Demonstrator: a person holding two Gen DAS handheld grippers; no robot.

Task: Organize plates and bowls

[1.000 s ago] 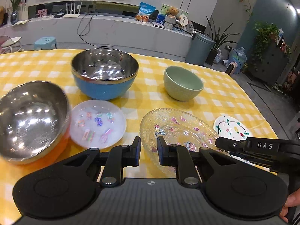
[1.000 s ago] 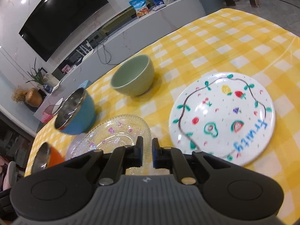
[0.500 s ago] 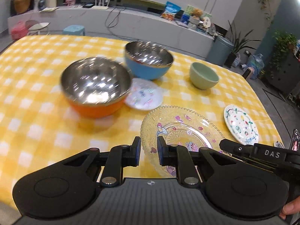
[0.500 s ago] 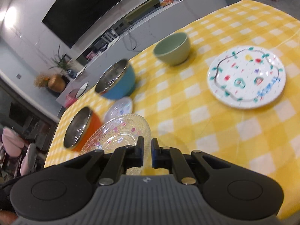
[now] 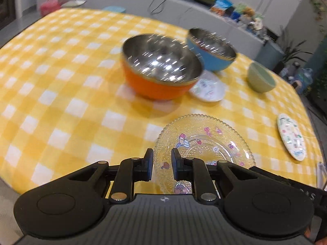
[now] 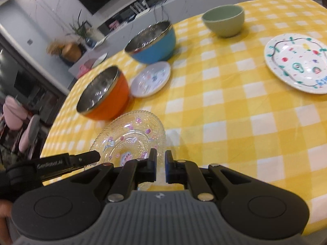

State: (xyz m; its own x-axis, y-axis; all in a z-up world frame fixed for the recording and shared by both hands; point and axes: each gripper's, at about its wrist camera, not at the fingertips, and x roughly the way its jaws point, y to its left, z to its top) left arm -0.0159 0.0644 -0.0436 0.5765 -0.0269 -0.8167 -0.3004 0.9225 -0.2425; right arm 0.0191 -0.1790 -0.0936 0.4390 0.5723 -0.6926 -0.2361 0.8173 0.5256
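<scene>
A clear glass plate (image 5: 206, 143) with cartoon prints lies at the table's near edge; it also shows in the right wrist view (image 6: 130, 136). My left gripper (image 5: 161, 166) is narrowly open over its near rim. My right gripper (image 6: 160, 166) is nearly closed, empty, at the plate's right rim. Behind stand an orange steel bowl (image 5: 159, 69), a blue steel bowl (image 5: 212, 51), a small white plate (image 5: 208, 87), a green bowl (image 5: 260, 78) and a white fruit plate (image 6: 298, 61).
The table has a yellow checked cloth (image 5: 61, 81). Its near edge lies just under both grippers. A grey counter (image 5: 143, 2) with clutter runs behind the table. The other gripper's arm shows at the left of the right wrist view (image 6: 61, 163).
Both grippers have pulled back and up from the table, so more of it shows. The left view has swung right-to-left, bringing the orange bowl to the middle. No dish has moved.
</scene>
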